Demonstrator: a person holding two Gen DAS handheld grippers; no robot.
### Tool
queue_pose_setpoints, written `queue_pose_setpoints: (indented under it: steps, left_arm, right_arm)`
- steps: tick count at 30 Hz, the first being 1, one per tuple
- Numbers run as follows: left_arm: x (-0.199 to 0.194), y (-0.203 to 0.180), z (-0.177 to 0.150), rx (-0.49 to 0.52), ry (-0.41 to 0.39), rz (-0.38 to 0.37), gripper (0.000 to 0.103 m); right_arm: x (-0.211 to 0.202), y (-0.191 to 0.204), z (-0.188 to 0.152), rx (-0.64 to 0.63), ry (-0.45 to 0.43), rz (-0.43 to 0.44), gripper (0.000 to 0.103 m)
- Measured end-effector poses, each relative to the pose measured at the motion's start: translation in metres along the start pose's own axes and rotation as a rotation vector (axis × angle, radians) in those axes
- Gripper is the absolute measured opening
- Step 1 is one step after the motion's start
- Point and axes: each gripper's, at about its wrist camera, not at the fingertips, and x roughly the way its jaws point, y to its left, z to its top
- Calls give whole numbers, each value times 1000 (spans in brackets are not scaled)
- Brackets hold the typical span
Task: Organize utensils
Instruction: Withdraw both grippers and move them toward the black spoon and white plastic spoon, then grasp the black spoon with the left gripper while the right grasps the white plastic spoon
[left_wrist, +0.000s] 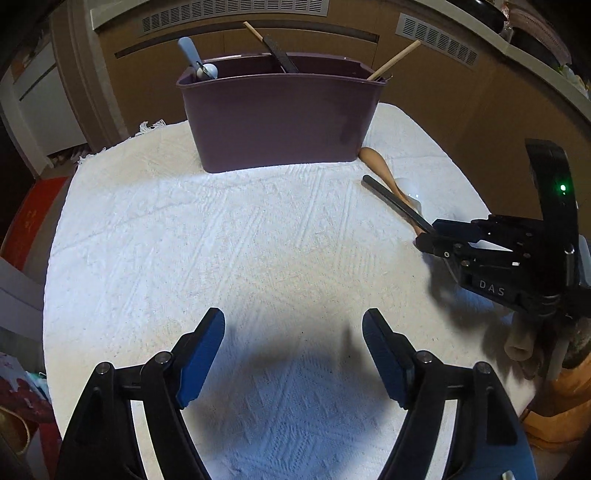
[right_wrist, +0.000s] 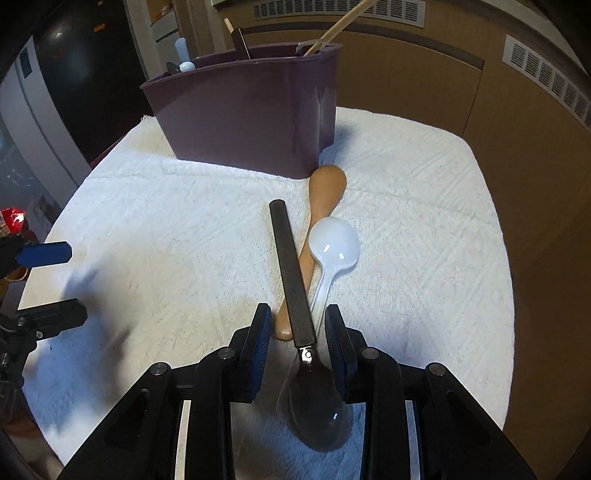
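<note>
A purple bin (left_wrist: 277, 122) (right_wrist: 251, 118) stands at the far side of the white cloth (left_wrist: 258, 240), with several utensils upright in it. To its right lie a wooden spoon (right_wrist: 325, 192) (left_wrist: 373, 162), a white plastic spoon (right_wrist: 334, 243) and a black-handled spoon (right_wrist: 288, 266) (left_wrist: 391, 197), bundled together. My right gripper (right_wrist: 299, 332) (left_wrist: 430, 240) straddles their near ends, jaws partly apart, with a gap beside the black handle; the dark spoon bowl lies under it. My left gripper (left_wrist: 293, 332) (right_wrist: 55, 286) hangs open over bare cloth, holding nothing.
Brown cabinet fronts with vent grilles (left_wrist: 436, 38) run behind the table. The cloth's fringed corner (left_wrist: 147, 127) and the table edge lie left of the bin. Red boxes (left_wrist: 29, 221) sit low on the left, and an orange object (left_wrist: 557, 402) on the right.
</note>
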Motion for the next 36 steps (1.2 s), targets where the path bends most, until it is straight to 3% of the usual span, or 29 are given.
queue_pose_setpoints:
  steps: [4, 5, 9, 14, 19, 22, 27, 29, 33, 36]
  left_arm:
    - [-1, 10, -4, -26, -2, -5, 74]
    - [0, 11, -4, -30, -2, -6, 74]
    - [2, 15, -6, -46, 3, -20, 74]
    - [-1, 27, -8, -76, -6, -21, 74]
    - [-9, 47, -13, -121, -20, 8, 74]
    - [-13, 61, -19, -153, -19, 26, 74]
    - [-9, 76, -30, -211, 18, 23, 74]
    - [-6, 74, -32, -231, 45, -47, 74]
    - [0, 45, -30, -204, 89, -203, 73]
    - [6, 14, -26, -135, 115, -225, 73]
  right_arm:
    - [-7, 8, -10, -24, 34, 12, 28]
    - [-8, 10, -12, -30, 41, 1, 13]
    - [-23, 17, -23, -29, 47, 19, 13]
    - [-35, 42, -23, 24, 51, 155, 12]
    - [-19, 86, -11, 34, 78, 308, 13]
    - [-6, 112, -10, 4, 100, 353, 14]
    - [-9, 122, -12, -58, 73, 322, 15]
    - [-20, 113, -11, -61, 30, 288, 20]
    - [-44, 75, -10, -31, -70, 122, 45]
    - [-58, 49, -16, 0, -117, 10, 46]
